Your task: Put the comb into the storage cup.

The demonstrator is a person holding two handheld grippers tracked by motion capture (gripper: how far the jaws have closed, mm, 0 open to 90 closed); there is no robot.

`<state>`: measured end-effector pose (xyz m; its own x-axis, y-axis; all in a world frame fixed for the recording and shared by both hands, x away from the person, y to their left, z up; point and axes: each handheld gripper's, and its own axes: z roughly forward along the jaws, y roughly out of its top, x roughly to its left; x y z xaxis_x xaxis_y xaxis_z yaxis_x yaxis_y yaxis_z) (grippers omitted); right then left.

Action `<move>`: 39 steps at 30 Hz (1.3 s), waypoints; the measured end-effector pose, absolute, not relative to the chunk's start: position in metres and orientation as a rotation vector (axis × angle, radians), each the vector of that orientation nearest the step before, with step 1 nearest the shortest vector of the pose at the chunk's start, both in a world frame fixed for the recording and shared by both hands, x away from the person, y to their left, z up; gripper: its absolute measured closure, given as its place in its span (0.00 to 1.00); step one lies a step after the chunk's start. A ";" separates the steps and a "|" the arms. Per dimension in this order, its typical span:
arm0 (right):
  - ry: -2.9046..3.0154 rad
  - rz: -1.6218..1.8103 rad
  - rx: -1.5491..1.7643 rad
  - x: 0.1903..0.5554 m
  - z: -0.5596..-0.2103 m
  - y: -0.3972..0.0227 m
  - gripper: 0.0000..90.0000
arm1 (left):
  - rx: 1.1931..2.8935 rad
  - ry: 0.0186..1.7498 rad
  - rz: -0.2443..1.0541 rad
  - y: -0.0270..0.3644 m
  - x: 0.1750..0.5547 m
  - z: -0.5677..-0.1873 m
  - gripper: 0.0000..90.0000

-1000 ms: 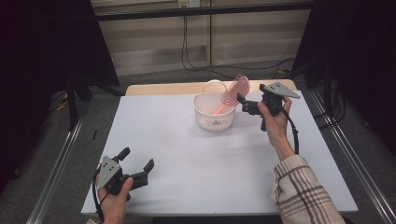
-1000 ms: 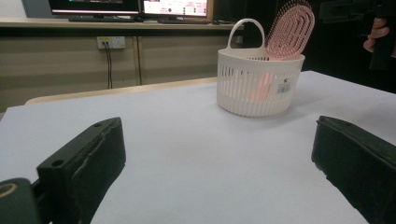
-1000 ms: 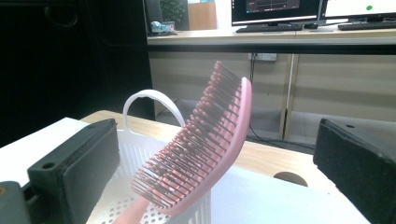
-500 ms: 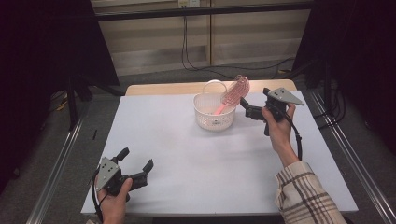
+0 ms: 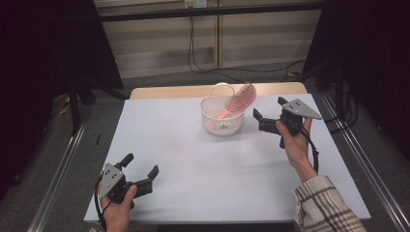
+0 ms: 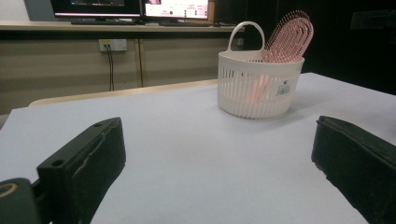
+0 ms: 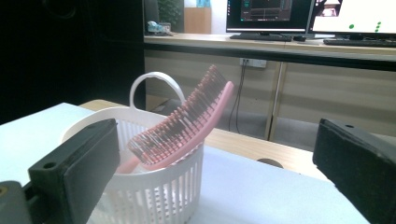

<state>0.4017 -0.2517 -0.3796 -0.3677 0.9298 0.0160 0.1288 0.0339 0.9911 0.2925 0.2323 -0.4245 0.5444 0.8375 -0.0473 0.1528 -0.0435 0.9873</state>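
Standing handle-down in the white basket (image 5: 221, 118) is the pink hairbrush (image 5: 240, 100), its bristled head leaning up and out over the rim on the basket's right side. That basket sits on the white table (image 5: 203, 164), toward the far edge and a little right of centre. From the right gripper view the brush (image 7: 187, 121) tilts across the basket (image 7: 154, 186), bristles facing up and left, with the basket's looped handle (image 7: 152, 81) arching behind it.

Over to the right gripper (image 5: 267, 116): it's held just to the right of the basket, near it but not touching, its 2 jaws spread wide with nothing between them. The person's right hand (image 5: 292, 140) wraps its grip, and a plaid sleeve (image 5: 324, 208) comes in at the bottom.

Down at the near left corner, the left gripper (image 5: 141, 169) sits low over the table, well apart from the basket, its 2 jaws also spread and empty. Its own camera looks across bare table to the basket (image 6: 259, 84) and brush (image 6: 289, 37) in the distance.
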 end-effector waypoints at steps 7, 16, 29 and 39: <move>1.591 1.413 1.078 0.390 -0.377 -0.252 0.00 | 1.540 0.876 0.689 0.233 0.292 -0.424 0.03; 1.615 1.417 1.065 0.375 -0.380 -0.251 0.00 | 1.528 0.881 0.700 0.233 0.291 -0.423 0.03; 1.602 1.399 1.077 0.349 -0.383 -0.258 0.00 | 1.526 0.885 0.705 0.235 0.291 -0.422 0.03; 1.577 1.387 1.074 0.330 -0.388 -0.264 0.00 | 1.514 0.886 0.712 0.236 0.290 -0.422 0.03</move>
<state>0.3298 -0.2643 -0.3878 -0.3545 0.9350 -0.0142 0.1053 0.0550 0.9929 0.2896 0.2357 -0.4218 0.5257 0.8494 -0.0477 0.1363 -0.0287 0.9903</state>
